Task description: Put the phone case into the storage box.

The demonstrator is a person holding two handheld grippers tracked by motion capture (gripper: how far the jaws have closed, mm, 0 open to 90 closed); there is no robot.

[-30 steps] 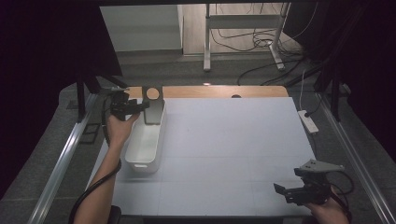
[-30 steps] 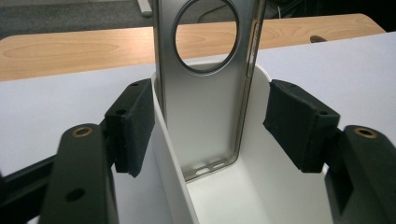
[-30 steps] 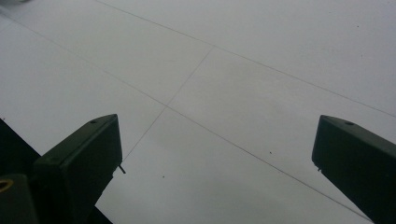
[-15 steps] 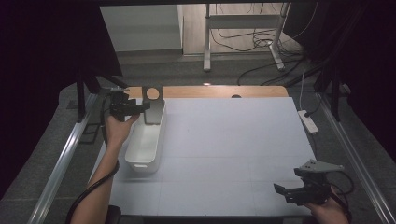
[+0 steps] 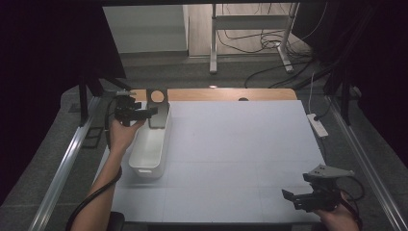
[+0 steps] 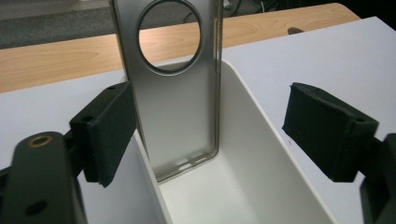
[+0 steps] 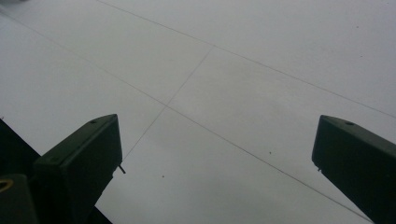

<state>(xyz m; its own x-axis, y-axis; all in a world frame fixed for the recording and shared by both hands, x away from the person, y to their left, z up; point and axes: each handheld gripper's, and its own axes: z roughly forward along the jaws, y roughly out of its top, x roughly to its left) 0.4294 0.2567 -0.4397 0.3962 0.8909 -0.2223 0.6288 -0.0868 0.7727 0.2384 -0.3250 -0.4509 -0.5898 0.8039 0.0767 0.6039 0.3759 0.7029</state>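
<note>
At the left of the table the left gripper [image 5: 153, 111] hangs over the far end of the white bin [image 5: 150, 144], and its jaws have just been opening. In the left gripper view both pads stand wide apart, with the phone case [image 6: 175, 88] between them but free of the right-hand pad; the left-hand pad [image 6: 106, 131] sits just beside the case's edge, and I cannot tell whether it touches. The case stands nearly upright with its lower end down inside the bin, leaning against the bin's left wall, its round camera hole at the top. The step in hand looks like letting the case go into the bin. To do that well, the jaws should open fully before the hand moves, and the hand should then draw straight back and up along the line of the jaws, so that no pad brushes the case and tips it out over the rim. A slow lift is safer, since the case balances on a narrow edge and could slide down flat.

Across the white mat [image 5: 240, 144], well apart at the near right corner, the right gripper [image 5: 293, 197] rests low over bare mat, its jaws spread wide with nothing between them
</note>
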